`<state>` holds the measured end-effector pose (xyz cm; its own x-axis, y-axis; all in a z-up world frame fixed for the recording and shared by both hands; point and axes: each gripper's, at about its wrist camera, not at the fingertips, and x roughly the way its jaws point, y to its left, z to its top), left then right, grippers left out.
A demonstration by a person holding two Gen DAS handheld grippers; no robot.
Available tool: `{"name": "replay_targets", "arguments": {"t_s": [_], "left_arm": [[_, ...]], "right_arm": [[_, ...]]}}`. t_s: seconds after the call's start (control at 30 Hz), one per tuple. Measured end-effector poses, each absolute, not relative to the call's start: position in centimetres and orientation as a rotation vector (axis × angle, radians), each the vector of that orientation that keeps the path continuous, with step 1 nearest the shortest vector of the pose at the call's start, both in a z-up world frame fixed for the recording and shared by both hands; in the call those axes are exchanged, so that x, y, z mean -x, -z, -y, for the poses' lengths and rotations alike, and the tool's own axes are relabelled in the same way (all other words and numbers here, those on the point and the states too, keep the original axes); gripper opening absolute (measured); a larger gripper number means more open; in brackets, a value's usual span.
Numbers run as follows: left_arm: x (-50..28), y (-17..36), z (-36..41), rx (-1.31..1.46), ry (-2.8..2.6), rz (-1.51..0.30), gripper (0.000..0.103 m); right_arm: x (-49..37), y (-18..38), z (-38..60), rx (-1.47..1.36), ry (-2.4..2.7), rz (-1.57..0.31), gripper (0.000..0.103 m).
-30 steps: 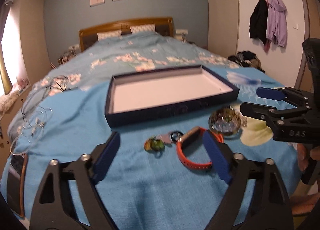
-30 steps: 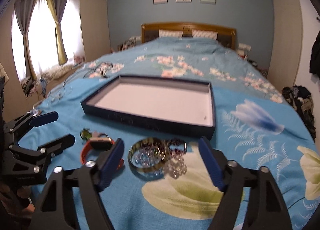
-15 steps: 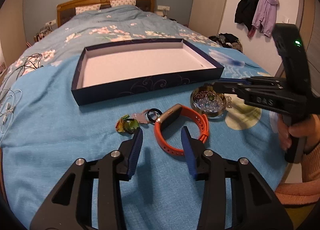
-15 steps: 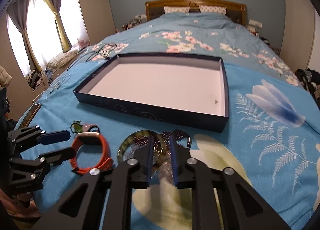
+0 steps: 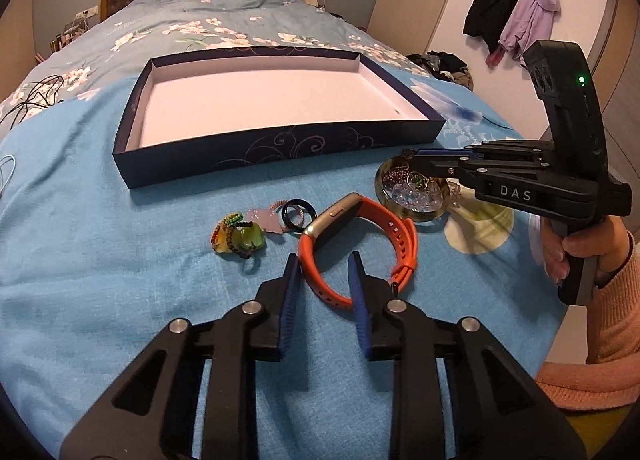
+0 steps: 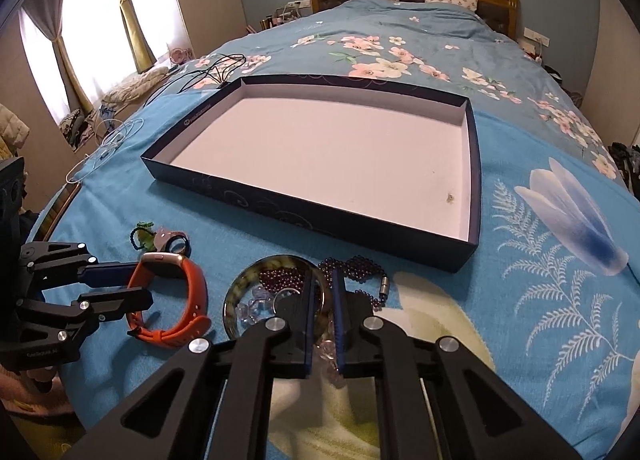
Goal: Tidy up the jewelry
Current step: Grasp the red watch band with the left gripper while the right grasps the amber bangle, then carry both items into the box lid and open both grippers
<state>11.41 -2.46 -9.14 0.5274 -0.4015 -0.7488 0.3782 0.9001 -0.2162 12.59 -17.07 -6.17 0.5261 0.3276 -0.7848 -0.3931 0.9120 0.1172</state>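
1. Where your left wrist camera looks down at the bedspread (image 5: 100, 260), your left gripper (image 5: 323, 264) is closing its blue fingers (image 5: 291, 280) around the near strap of the orange watch band (image 5: 360, 236), which lies between them; whether they touch it you cannot tell. The dark tray (image 5: 280, 147) lies beyond.
2. In your right wrist view, your right gripper (image 6: 323, 284) is closing, pinching the rim of the round bangle (image 6: 236, 300) just in front of the tray. A dark bead strand (image 6: 360, 268) lies beside it.
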Motion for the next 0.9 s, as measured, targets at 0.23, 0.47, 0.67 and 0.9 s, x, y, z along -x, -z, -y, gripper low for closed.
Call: {"name": "replay_targets", "arguments": {"t_s": [0.23, 0.47, 0.67, 0.9], "left_arm": [[-12.0, 9.1, 2.1, 0.035, 0.452, -0.91, 0.01], [-12.3, 9.2, 2.3, 0.002, 0.45, -0.917, 0.013], [-12.2, 9.0, 2.3, 0.006, 0.45, -0.913, 0.008], [-12.6, 7.5, 1.4, 0.05, 0.472, -0.89, 0.008]], "right_arm": [[-11.6, 4.6, 17.8, 0.006, -0.464, -0.86, 0.007], [-11.1, 3.5, 18.6, -0.044, -0.459, -0.806, 0.007], [-11.2, 2.7, 19.0, -0.061, -0.456, -0.772, 0.007], [-12.1, 1.6, 19.7, -0.074, -0.438, -0.73, 0.007]]}}
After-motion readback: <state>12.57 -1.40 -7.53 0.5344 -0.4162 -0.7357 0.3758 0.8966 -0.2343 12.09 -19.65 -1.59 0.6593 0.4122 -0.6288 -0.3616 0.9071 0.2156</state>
